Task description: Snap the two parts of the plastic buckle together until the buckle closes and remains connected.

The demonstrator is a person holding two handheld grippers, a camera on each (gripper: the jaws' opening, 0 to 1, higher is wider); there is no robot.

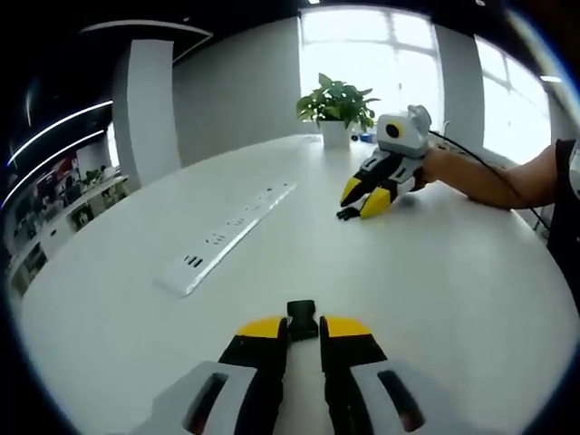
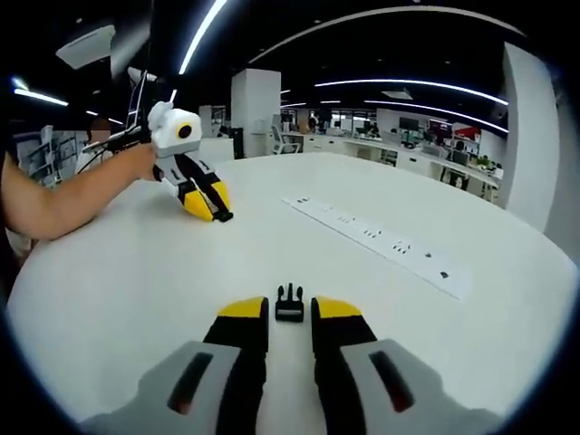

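A black buckle part [image 1: 302, 319] sits between the tips of my left gripper [image 1: 303, 328], low over the white table [image 1: 453, 299]. It fills the narrow gap, and the jaws are shut on it. The other buckle part [image 2: 289, 305], with prongs pointing away, lies on the table between the tips of my right gripper [image 2: 290, 313], with a thin gap on each side. In the left gripper view, the right gripper [image 1: 364, 197] is far across the table with its black part [image 1: 347, 215] at its tips. The right gripper view shows the left gripper [image 2: 210, 205] with its part [image 2: 225, 217].
A long white power strip [image 1: 227, 236] lies across the table [image 2: 381, 240]. A potted plant [image 1: 336, 109] stands at the far edge near the windows. A person's forearm [image 2: 63, 204] reaches in behind the left gripper. Office desks fill the background.
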